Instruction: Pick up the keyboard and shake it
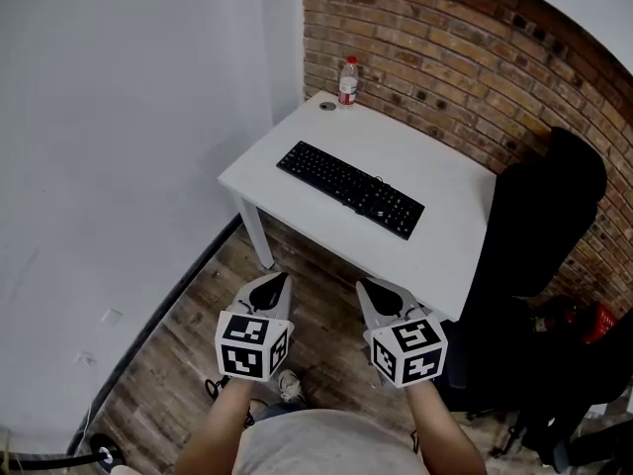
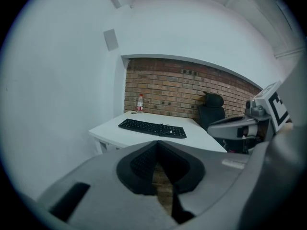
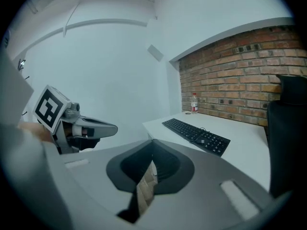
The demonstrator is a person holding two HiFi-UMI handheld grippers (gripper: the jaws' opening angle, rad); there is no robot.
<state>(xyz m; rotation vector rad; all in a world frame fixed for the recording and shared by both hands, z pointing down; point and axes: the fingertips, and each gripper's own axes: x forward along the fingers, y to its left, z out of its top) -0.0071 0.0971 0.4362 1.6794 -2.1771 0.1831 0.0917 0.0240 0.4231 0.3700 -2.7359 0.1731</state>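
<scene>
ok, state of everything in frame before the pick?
keyboard: flat on the table, untouched.
bottle: upright at the table's far corner, cap on.
left gripper: shut, empty, short of the table.
right gripper: shut, empty, short of the table.
chair: standing beside the table.

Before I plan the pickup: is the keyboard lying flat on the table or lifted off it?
Lying flat. The keyboard rests with its keys up on the white table, nothing holding it.
</scene>
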